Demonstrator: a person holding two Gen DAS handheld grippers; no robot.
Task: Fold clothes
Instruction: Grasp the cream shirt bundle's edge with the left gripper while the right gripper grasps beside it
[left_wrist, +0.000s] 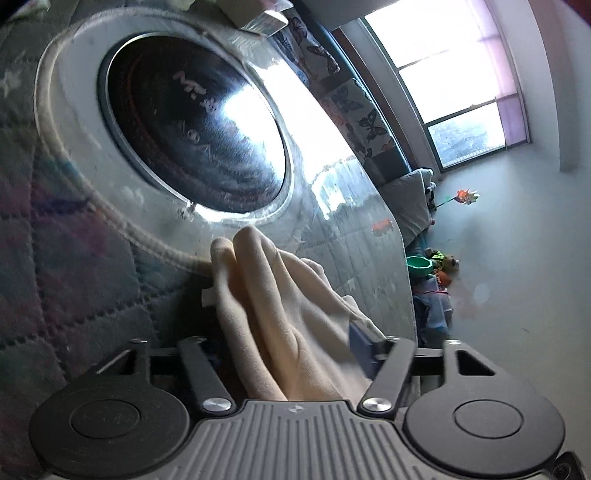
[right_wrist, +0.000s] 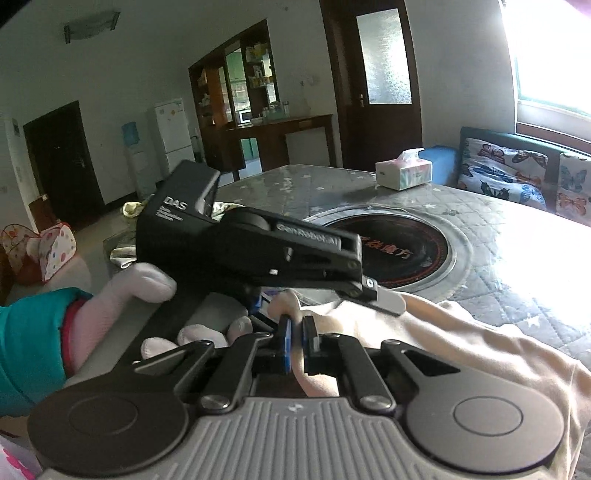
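Round table (right_wrist: 498, 236) under grey quilted cover and clear plastic sheet — slick surface, liable to let cloth slide when pulled.
Dark glass hotplate disc in steel ring (left_wrist: 192, 133), set into table centre; just beyond the garment, a place for a dragged hem to catch on the ring.
Cream soft-knit garment (right_wrist: 443, 343), crumpled at near table edge, one bunch raised between both tools; uneven pull from either side likely to twist it rather than lay it flat.
Left gripper (left_wrist: 288, 325), black frame, blue pads: jaws partway together around a thick roll of the cream cloth, pads flanking it, firm pinch not confirmed — risk of the roll slipping out on any lift.
Right gripper (right_wrist: 298, 343), same make: jaws together, clamped on a thin fold of the cloth; shallow bite, may tear free under tension.
Gloved hand, pale pink, teal sleeve (right_wrist: 122, 291), holding left tool close over right — collision of tools possible.
White tissue box (right_wrist: 403, 172), far side, well apart; no hazard.
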